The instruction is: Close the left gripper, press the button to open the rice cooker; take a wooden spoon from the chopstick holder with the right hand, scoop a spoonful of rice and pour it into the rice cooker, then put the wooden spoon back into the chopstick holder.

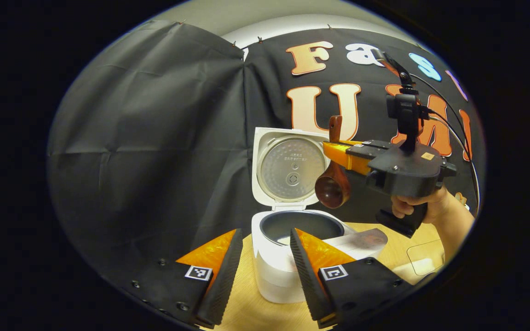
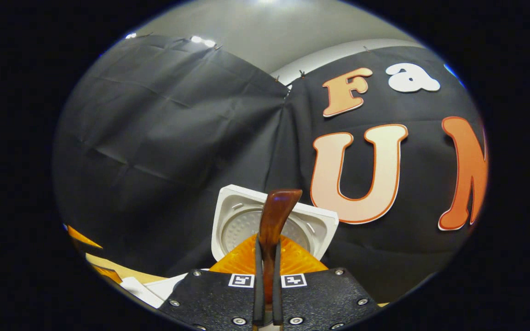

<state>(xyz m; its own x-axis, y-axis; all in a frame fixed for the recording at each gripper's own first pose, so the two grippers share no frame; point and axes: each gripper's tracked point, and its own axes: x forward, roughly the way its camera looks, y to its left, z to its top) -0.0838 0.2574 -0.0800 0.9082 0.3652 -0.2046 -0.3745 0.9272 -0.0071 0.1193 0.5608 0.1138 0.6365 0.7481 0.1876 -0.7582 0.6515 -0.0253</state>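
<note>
While the left tool [image 1: 265, 271] gapes, the right tool [image 2: 267, 276] clamps one wooden spoon [image 2: 274, 216] — one rice cooker [image 1: 288, 257].

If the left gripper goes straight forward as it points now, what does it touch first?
Probably the rice cooker: its body stands between the open fingers of the left gripper, though depth is unclear.

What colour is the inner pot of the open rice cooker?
Dark grey inner pot, inside the white rice cooker; the left gripper view shows it best.
</note>
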